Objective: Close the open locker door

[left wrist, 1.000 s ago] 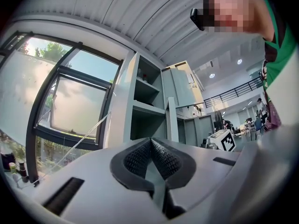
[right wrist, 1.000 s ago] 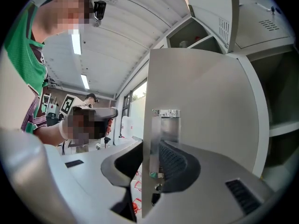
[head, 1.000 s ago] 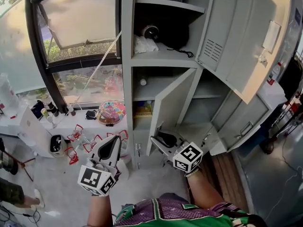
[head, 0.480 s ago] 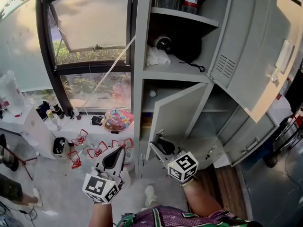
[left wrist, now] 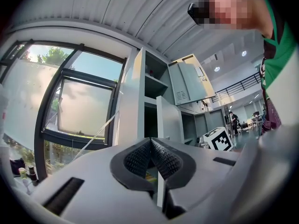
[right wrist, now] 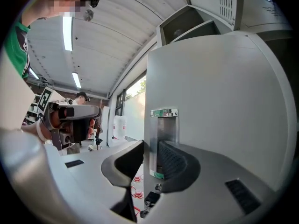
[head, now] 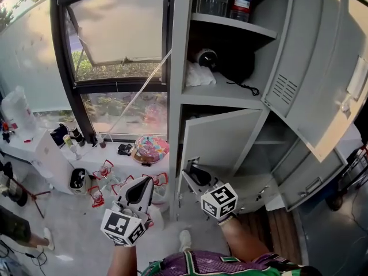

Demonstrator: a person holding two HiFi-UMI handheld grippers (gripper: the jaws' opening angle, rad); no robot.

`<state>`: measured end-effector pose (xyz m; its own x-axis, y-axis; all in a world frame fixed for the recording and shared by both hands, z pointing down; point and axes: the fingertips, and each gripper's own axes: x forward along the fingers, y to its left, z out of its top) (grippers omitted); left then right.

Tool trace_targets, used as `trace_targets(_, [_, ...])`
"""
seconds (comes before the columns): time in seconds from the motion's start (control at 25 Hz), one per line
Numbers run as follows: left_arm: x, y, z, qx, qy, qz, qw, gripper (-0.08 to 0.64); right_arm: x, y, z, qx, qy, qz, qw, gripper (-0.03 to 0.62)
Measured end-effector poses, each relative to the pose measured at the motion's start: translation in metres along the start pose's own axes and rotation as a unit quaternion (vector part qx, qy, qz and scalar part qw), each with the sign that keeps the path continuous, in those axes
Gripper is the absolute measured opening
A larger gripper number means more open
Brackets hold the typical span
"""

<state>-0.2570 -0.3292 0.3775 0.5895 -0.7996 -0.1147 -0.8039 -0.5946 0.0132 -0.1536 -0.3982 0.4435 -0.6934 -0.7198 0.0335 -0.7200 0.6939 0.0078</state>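
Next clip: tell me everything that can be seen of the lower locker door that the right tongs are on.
The lower locker door is a plain pale grey panel, sheet metal by its look. It stands ajar, swung partway out of its compartment, with its free edge toward the left in the head view. Near that edge sits a shiny recessed handle plate. The right tongs clamp the edge, one pad on each face. Nothing else touches it.
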Motion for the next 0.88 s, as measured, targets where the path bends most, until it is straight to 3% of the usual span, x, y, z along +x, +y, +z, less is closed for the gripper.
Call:
trace_targets(0.28, [0.017, 0.015, 0.008, 0.011, -0.002, 0.008, 0.9999, 0.021, 0.022, -0.014, 0.002, 0.003, 0.001, 0.004, 1.000, 0.049])
trace_targets(0.88, [0.016, 0.030, 0.004, 0.004, -0.002, 0.026, 0.9997, 0.021, 0.046, -0.034, 0.002, -0.002, 0.002, -0.029, 1.000, 0.023])
